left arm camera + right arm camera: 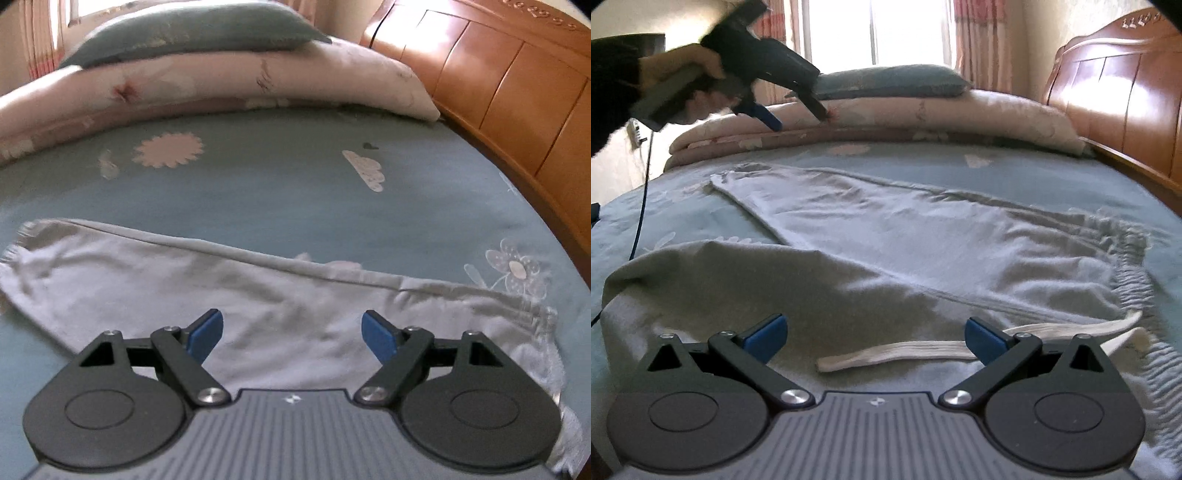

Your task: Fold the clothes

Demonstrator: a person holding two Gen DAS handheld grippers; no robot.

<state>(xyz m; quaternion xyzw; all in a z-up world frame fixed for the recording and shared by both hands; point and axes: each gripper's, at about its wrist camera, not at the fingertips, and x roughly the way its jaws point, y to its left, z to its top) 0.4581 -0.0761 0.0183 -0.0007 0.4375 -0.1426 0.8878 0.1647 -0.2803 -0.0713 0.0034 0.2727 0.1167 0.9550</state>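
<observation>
Grey sweatpants (886,236) are spread flat on the blue-green bedsheet (280,192), pretty much the middle of the bed. In the right wrist view one leg runs off to the far left w/ its cuff (720,181) near the folded quilt, the other leg (713,280) is bunched up near-left, right in front of the cam. The gathered waistband (1126,258) sits on the right side, and the white drawstring (923,350) lies loose across the near fabric.

Left gripper (292,334) hangs above the pants w/ jaws spread wide, nothing between the blue pads (205,334). In the other cam it's up in the air far left, held by a hand (679,77), cable dangling under it.

Right gripper (876,338) also wide apart, empty, low over the near leg, drawstring just past its tips.

Far side: pinkish quilt (229,85) w/ a grey-green pillow (199,33) on top. Wooden headboard (509,74) on the right, curtains (979,40) and a bright window behind.
</observation>
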